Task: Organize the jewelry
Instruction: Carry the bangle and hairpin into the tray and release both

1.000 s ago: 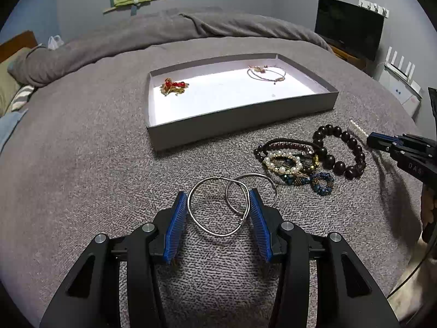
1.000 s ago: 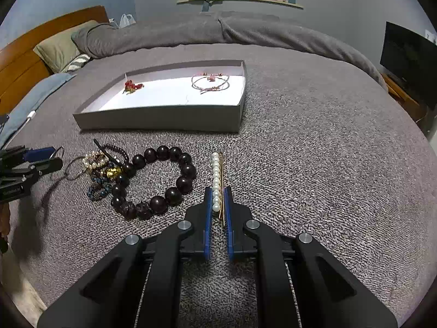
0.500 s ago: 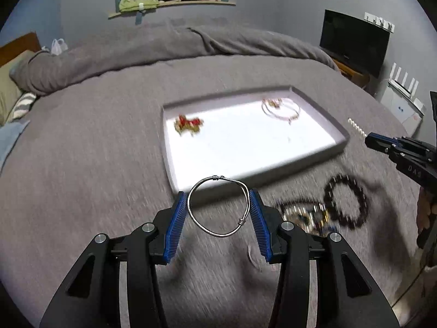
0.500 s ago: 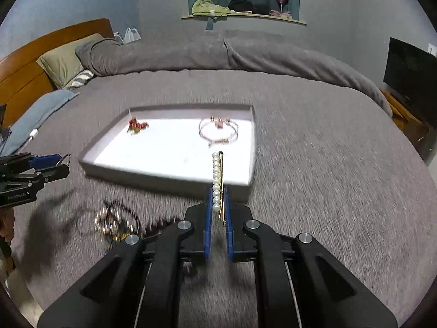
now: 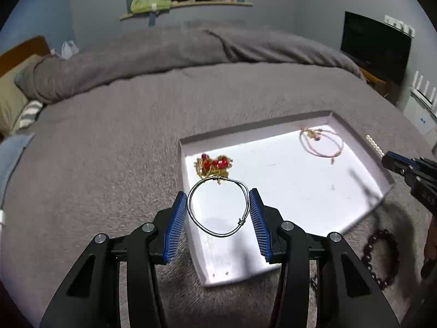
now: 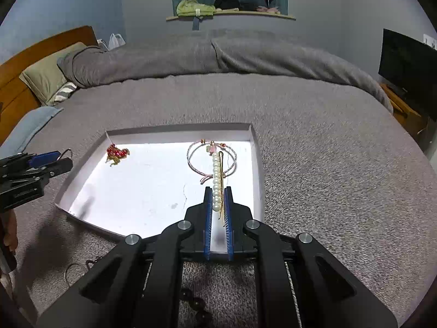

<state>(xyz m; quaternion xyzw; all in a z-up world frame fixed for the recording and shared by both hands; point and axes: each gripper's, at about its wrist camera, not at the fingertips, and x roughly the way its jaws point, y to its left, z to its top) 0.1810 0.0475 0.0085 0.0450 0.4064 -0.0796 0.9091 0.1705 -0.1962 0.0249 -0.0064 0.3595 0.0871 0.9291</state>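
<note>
My left gripper (image 5: pixel 218 205) is shut on a silver wire bangle (image 5: pixel 243 188) and holds it above the near left part of the white tray (image 5: pixel 363 145). My right gripper (image 6: pixel 218 205) is shut on a pearl hair clip (image 6: pixel 216 180) and holds it above the tray's right side (image 6: pixel 256 164). In the tray lie a red and gold piece (image 5: pixel 214 164) (image 6: pixel 117 153) and a thin pink bracelet (image 5: pixel 321 143) (image 6: pixel 196 166). The right gripper shows at the right edge of the left wrist view (image 5: pixel 387 160). The left gripper shows at the left edge of the right wrist view (image 6: pixel 64 161).
A dark bead bracelet (image 5: pixel 379 259) lies on the grey blanket (image 5: pixel 109 164) near the tray's front. Another silver bangle (image 6: pixel 72 270) lies on the blanket. Pillows (image 6: pixel 46 79) and a headboard are at the left, a black screen (image 6: pixel 407 63) at the right.
Both grippers have lifted their pieces off the blanket and carried them forward over the tray. The pile of bracelets has dropped to the lower edge of both views.
</note>
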